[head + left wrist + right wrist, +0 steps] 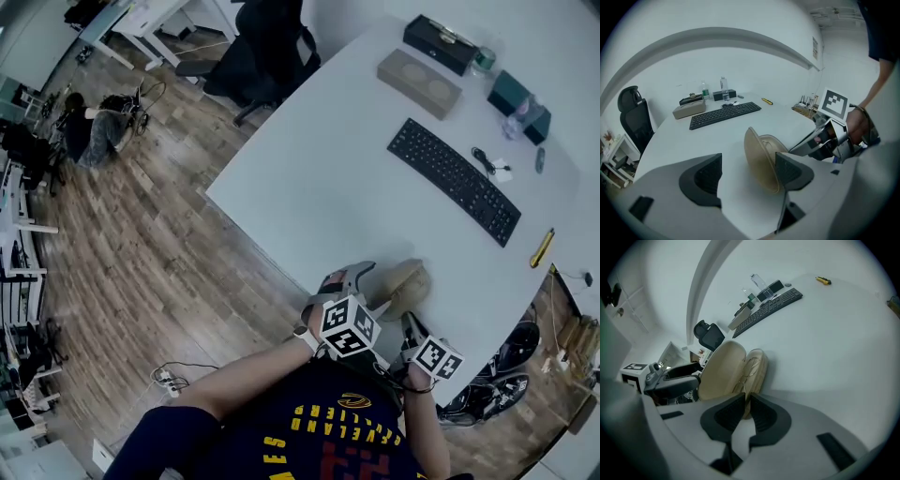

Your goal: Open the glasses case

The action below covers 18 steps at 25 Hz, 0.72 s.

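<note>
A beige glasses case (406,285) stands open on the white table (319,159) near its front edge. In the right gripper view its lid (721,371) leans left, and the base (757,366) holds thin-framed glasses. My right gripper (744,412) is shut on the case's lower rim. It reaches in from the right in the left gripper view, where the right gripper (820,143) meets the case (761,157). My left gripper (747,178) is open wide, its right jaw just beside the upright lid. In the head view, the left gripper (361,286) and right gripper (412,324) flank the case.
A black keyboard (453,180), a beige box (418,82), a black box (439,43) and bottles sit at the table's far side. A yellow utility knife (542,247) lies right. An office chair (262,47) stands behind the table. The table's edge runs just under my grippers.
</note>
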{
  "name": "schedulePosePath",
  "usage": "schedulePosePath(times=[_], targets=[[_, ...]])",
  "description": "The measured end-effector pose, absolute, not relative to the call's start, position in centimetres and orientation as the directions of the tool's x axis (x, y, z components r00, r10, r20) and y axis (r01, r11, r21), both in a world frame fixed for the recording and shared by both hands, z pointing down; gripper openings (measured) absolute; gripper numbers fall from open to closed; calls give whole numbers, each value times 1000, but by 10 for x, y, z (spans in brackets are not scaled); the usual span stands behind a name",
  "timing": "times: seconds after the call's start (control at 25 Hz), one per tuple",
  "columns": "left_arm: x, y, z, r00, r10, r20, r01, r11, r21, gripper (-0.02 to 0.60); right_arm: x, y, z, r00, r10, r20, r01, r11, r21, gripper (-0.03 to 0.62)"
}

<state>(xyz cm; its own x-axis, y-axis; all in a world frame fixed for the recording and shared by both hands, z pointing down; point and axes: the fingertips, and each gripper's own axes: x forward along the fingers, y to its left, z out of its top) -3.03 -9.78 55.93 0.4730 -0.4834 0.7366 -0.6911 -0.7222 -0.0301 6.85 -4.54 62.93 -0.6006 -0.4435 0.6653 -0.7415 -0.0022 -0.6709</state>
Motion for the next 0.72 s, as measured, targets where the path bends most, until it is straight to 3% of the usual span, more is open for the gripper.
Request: schedulePosePath(times=[0.72], targets=[[-77, -119, 575, 391, -503, 771, -724, -685, -81, 367, 56, -46, 625, -594, -450, 667, -756, 28, -654, 48]])
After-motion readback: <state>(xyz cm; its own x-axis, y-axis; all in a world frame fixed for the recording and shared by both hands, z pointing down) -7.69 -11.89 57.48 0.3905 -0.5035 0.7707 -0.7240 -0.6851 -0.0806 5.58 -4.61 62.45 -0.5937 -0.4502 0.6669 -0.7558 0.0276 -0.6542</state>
